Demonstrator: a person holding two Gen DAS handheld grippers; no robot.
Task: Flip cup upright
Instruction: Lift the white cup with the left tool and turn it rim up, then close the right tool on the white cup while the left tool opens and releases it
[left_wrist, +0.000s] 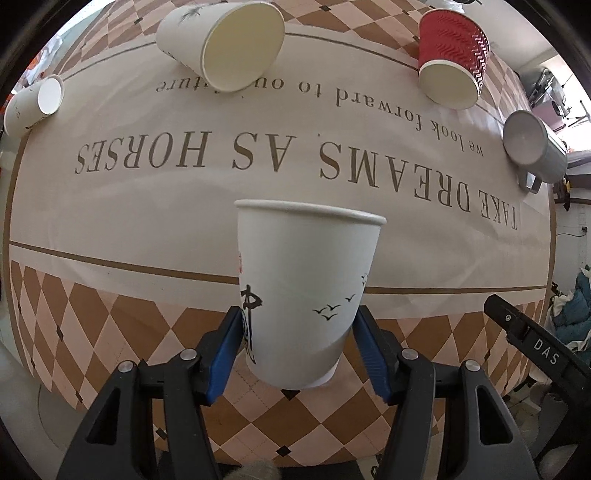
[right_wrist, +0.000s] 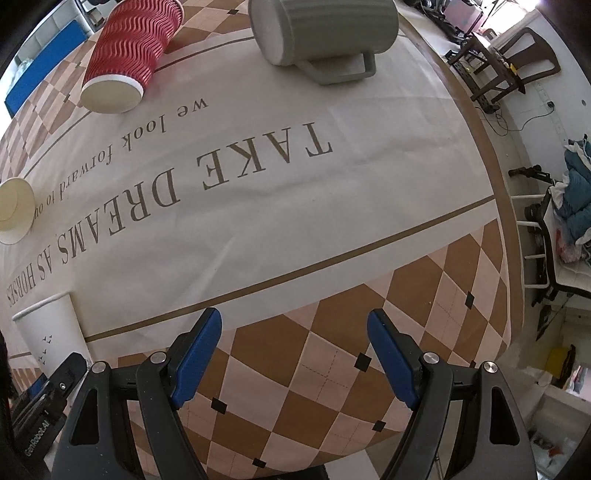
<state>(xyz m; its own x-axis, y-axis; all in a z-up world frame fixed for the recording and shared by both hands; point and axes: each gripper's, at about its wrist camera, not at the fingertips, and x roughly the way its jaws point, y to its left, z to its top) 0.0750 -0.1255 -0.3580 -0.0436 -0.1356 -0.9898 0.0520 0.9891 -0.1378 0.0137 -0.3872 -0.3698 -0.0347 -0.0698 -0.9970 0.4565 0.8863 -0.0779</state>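
A white paper cup with black birds (left_wrist: 303, 288) stands upright, mouth up, between the blue pads of my left gripper (left_wrist: 301, 343), which touch its lower sides. It also shows in the right wrist view (right_wrist: 51, 332) at the far left. My right gripper (right_wrist: 295, 350) is open and empty above the checkered cloth near the table's front edge.
On the table lie on their sides a large white paper cup (left_wrist: 221, 44), a small white cup (left_wrist: 33, 103), a red ripple cup (left_wrist: 452, 55) (right_wrist: 129, 55) and a grey mug with a handle (left_wrist: 535, 147) (right_wrist: 321, 33). Chairs and clutter stand to the right of the table (right_wrist: 535, 221).
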